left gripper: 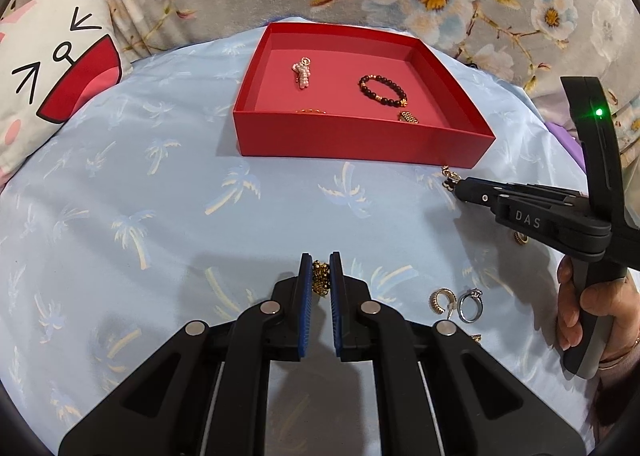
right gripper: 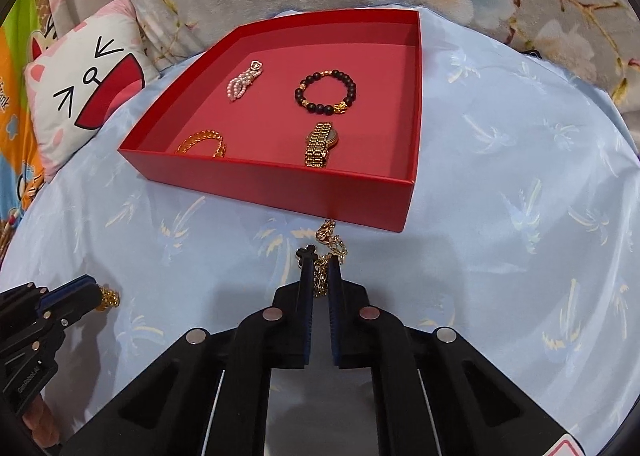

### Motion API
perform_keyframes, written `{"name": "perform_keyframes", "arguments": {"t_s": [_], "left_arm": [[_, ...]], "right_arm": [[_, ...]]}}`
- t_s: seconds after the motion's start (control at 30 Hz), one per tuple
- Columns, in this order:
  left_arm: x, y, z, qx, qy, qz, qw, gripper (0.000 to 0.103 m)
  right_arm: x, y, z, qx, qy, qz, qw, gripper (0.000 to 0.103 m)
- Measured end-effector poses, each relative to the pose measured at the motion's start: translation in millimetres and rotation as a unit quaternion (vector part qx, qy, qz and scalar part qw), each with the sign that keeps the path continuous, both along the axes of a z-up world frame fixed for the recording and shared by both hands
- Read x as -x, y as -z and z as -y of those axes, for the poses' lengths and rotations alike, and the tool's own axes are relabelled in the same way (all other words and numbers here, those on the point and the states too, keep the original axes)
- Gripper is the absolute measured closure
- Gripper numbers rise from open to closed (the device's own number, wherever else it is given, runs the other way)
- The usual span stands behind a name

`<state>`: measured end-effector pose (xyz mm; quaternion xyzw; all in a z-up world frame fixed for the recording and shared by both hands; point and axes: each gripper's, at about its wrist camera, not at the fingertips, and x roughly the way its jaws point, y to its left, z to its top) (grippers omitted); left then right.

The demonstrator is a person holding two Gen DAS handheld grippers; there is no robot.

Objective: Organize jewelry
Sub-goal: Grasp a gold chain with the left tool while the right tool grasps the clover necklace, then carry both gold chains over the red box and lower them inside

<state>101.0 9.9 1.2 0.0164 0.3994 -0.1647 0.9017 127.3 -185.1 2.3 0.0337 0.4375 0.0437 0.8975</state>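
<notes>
Left tool [left gripper: 321,274] was clamped on a gold bead chain [left gripper: 320,279], above the bed sheet [left gripper: 160,196]. Right tool [right gripper: 320,276] was pinched on a gold chain with black clover charm [right gripper: 326,252], just short of the red tray [right gripper: 280,184]. Tray already held a pearl piece, black bead bracelet [right gripper: 326,92], bangle, and gold watch [right gripper: 320,144]. Pick-up step, by my reading; next calls for carrying over the tray wall and releasing in bare space. Rings [left gripper: 456,304] remained out.

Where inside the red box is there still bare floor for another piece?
The red box is bare along its right wall, beside the black bead bracelet and gold watch, across the back strip behind the pearl piece, and in the centre. The front left corner holds the gold bangle.
</notes>
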Motion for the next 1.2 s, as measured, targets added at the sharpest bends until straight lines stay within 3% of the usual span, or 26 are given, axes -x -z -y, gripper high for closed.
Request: {"name": "perform_keyframes", "arguments": {"t_s": [0.3,0.73,0.97,1.2], "left_arm": [[-1.2,-1.0,-1.9,0.005,-0.005,0.000,1.0000,0.095],[1.5,-30.9,4.3,0.016,0.015,0.016,0.9996,0.095],[-24.3,-73.5,15.6,0.002,0.022,0.062,0.9978,0.095],[-90.6,-105.3,35.2,0.010,0.016,0.088,0.9960,0.095]], "right_arm": [[17.4,-18.8,13.0,-0.034,0.009,0.026,0.999,0.100],[32.7,-98.4,22.8,-0.035,0.003,0.096,0.995,0.100],[-1.0,-141.4,24.5,-0.035,0.002,0.127,0.991,0.100],[-61.2,-157.1,29.7,-0.034,0.012,0.138,0.990,0.100]]}}
